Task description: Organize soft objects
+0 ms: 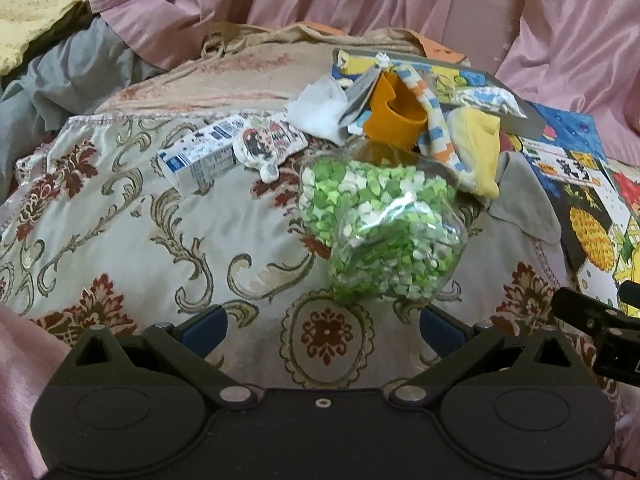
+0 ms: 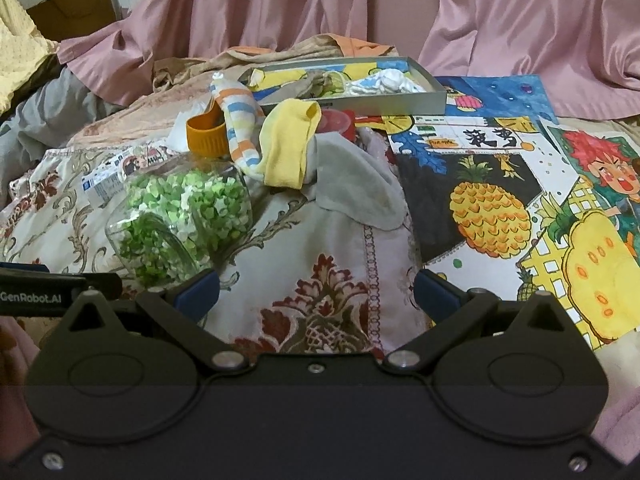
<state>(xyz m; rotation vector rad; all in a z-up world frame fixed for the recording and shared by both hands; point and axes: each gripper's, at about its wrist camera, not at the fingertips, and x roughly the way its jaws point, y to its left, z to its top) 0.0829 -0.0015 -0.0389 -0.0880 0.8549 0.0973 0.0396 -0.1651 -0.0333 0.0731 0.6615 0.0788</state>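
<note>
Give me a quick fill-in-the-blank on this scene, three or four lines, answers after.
1. The clear jar lying on its side is full of small ____ and white pieces.
2. The jar's cap is ____ in colour.
3. The yellow sock lies partly over a ____ cloth.
4. The big drawing beside the cloth shows a ____.

Missing words: green; orange; grey; pineapple
</note>
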